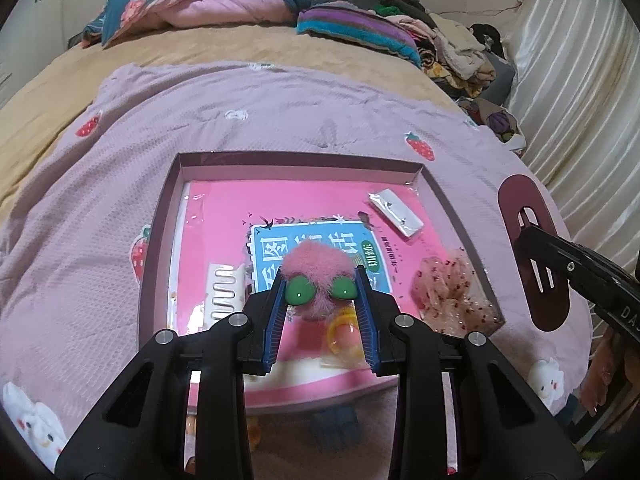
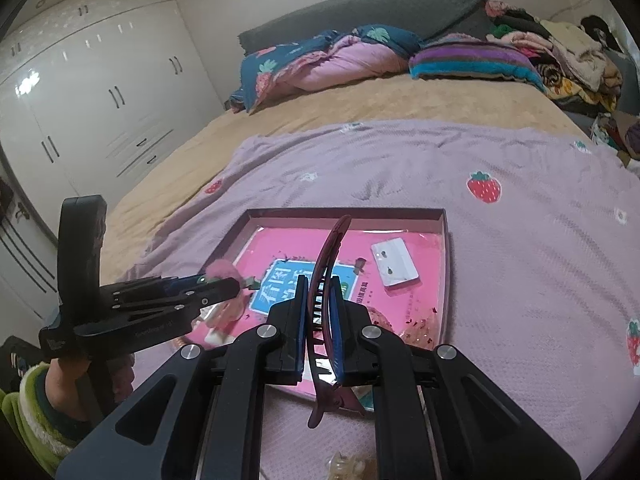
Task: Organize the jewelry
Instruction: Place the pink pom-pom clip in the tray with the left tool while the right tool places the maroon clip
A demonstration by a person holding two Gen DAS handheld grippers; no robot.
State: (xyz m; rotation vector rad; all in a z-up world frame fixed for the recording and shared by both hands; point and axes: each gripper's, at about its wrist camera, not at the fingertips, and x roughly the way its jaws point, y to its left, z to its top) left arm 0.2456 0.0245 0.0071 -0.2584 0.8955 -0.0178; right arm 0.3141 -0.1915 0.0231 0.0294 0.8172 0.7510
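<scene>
My left gripper (image 1: 321, 294) is shut on a fluffy pink hair clip with green eyes (image 1: 316, 268), held above the shallow box (image 1: 160, 216) with a pink book inside. My right gripper (image 2: 320, 300) is shut on a dark red hair clip (image 2: 326, 276), standing on edge, over the box's near side (image 2: 447, 240). That clip also shows in the left wrist view (image 1: 534, 252), right of the box. In the box lie a white earring card (image 1: 396, 212), a speckled pink scrunchie (image 1: 448, 284), a white comb clip (image 1: 224, 292) and a yellow ring-shaped piece (image 1: 344, 332).
The box sits on a lilac strawberry blanket (image 2: 520, 260) over a tan bed. Folded quilts (image 2: 320, 60) and piled clothes (image 2: 568, 52) lie at the far end. White wardrobes (image 2: 80, 100) stand to the left. Small items (image 1: 332, 424) lie below the box's near edge.
</scene>
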